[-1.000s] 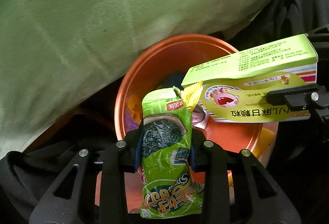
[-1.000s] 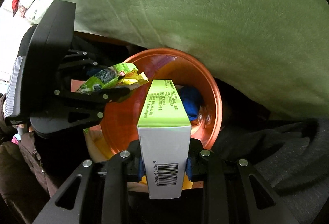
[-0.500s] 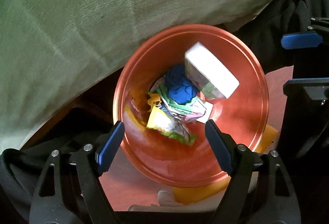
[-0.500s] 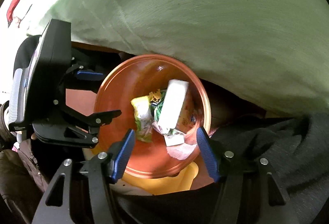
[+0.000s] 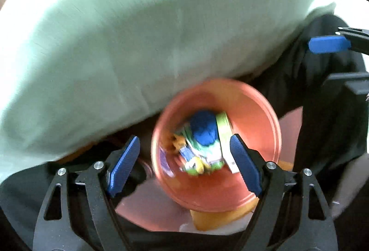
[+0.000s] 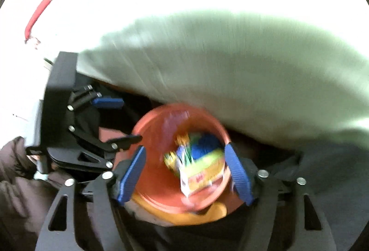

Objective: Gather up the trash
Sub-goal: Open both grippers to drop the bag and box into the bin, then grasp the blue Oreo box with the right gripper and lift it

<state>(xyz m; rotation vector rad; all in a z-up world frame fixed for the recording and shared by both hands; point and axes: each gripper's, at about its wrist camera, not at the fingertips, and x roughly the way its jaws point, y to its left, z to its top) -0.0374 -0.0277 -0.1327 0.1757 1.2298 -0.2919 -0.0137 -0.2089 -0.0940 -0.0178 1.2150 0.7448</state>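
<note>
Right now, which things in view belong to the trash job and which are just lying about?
Job: round orange plastic bin; green cardboard box and blue crumpled wad inside it; open left tool; open right tool.
Lying about: pale green pillow; black garment.

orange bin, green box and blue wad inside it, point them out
orange bin (image 5: 258, 110), left wrist view, far inner wall
green box (image 6: 205, 170), right wrist view, printed side
blue wad (image 5: 204, 128), left wrist view, its top

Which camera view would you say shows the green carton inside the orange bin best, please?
The right wrist view: the green carton lies with a broad printed face toward the camera in the orange bin, though blurred. The left wrist view shows only its narrow edge beside a blue wad.
</note>
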